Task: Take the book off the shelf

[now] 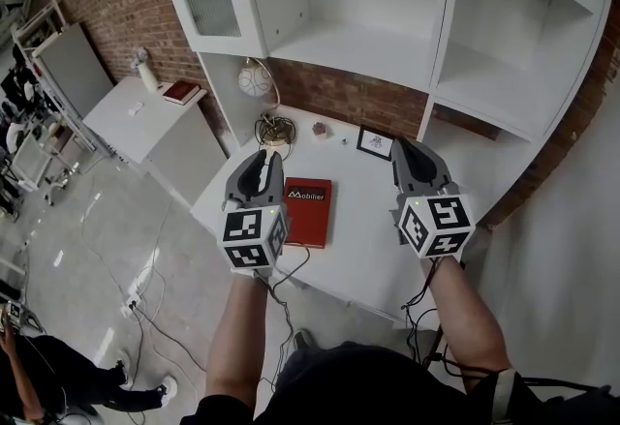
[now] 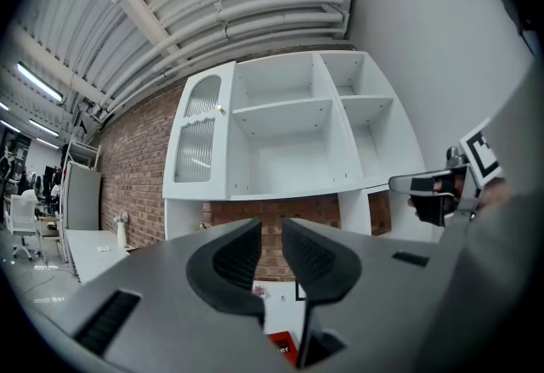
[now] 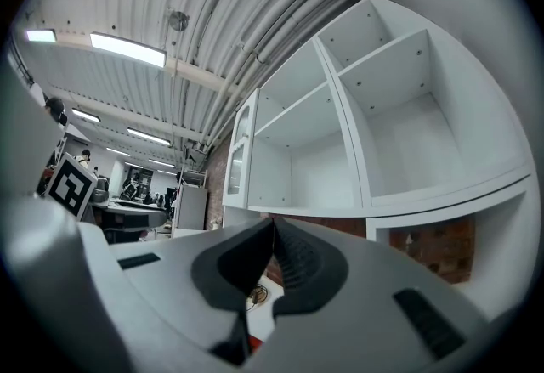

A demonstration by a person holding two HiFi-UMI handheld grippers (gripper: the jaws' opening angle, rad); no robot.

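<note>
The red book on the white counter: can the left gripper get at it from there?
Probably yes. The red book lies flat and uncovered right beside the left gripper, nothing between them; its jaws would need to open first.

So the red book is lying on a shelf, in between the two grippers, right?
Not quite. The book lies on the white table, not on a shelf. The head view shows it flat there. The rest is right: it is red, and it sits between the left gripper and the right gripper.
</note>
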